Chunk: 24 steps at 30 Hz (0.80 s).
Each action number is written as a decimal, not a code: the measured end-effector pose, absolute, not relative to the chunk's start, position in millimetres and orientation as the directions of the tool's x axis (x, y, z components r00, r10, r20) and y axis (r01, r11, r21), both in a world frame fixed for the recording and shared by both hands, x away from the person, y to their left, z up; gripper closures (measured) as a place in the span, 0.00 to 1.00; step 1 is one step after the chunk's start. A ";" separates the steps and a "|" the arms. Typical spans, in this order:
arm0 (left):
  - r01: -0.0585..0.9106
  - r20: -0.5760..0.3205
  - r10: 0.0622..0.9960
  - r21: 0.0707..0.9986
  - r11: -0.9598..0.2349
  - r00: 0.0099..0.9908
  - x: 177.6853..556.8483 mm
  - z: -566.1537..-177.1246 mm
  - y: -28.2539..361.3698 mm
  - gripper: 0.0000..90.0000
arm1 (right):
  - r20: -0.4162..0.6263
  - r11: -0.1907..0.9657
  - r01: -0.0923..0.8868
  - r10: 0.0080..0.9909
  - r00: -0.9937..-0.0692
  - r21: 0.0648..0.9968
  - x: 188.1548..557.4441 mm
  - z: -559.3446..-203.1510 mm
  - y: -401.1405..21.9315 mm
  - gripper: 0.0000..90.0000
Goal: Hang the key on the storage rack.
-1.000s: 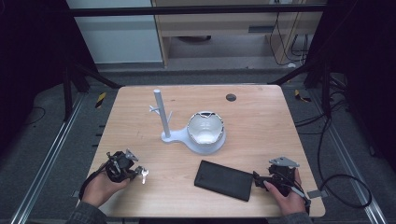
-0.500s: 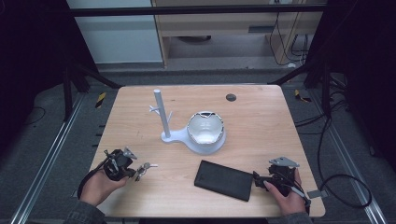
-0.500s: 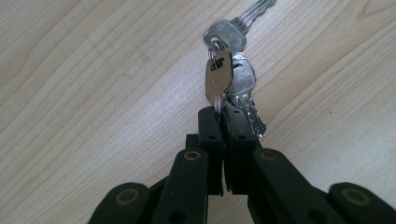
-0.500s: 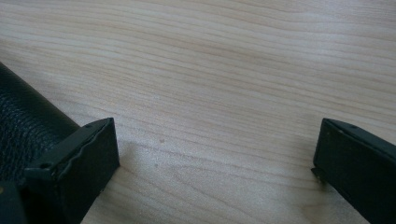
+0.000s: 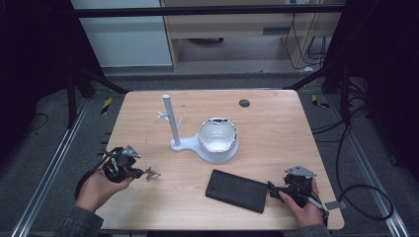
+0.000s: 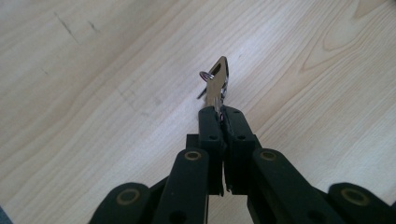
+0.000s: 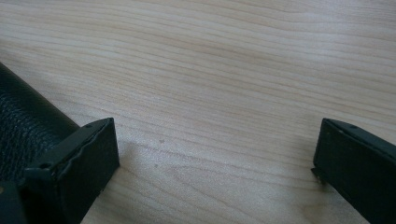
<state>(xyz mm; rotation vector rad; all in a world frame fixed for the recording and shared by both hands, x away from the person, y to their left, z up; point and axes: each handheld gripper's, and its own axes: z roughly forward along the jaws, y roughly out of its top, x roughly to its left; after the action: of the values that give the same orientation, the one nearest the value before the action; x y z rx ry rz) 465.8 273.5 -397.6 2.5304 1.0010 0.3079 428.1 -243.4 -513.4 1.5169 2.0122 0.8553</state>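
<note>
Your left tongs (image 6: 218, 114) are clenched on a silver key (image 6: 215, 88), pinching its blade so the flat head juts out past the tips with a small metal ring (image 6: 206, 75) threaded through its hole; in the high view the key (image 5: 151, 173) hangs just above the desk (image 5: 276, 123) near its front left part, out ahead of your left tongs (image 5: 141, 172). It is one key on one ring; whether more hangs behind it you cannot tell. Nothing lies between it and the one white stand (image 5: 174, 129), an upright post with short pegs on a flat base, which sits near the middle of the desk. One white bowl-like dish (image 5: 218, 137) rests on the right part of that base. One black textured case (image 5: 235, 190) lies flat toward the front, between your hands. Your right tongs (image 5: 272, 188) stand released, wide apart over bare wood, their left pad just beside the case's (image 7: 23, 123) end. One small dark disc (image 5: 243, 103) lies near the far edge, well apart from everything.
</note>
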 end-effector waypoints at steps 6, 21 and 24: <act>0.583 0.065 0.685 0.471 -0.662 0.725 470.0 -371.0 272.5 0.97 | 0.001 0.191 0.665 0.961 -0.277 0.722 430.3 -513.3 -243.5 0.00; 0.539 0.120 0.671 0.501 -0.677 0.732 485.5 -307.4 262.6 0.97 | 0.001 0.191 0.663 0.961 -0.278 0.724 448.4 -513.1 -242.8 0.00; 0.531 0.133 0.668 0.501 -0.683 0.733 488.3 -295.7 256.4 0.97 | -0.003 0.192 0.662 0.961 -0.276 0.725 447.7 -513.2 -242.7 0.01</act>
<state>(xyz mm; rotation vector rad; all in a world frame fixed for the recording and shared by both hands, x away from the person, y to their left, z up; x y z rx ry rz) 488.3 256.4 -295.7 2.5000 0.9166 0.4267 447.7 -242.7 -513.2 1.5134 2.0120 0.8607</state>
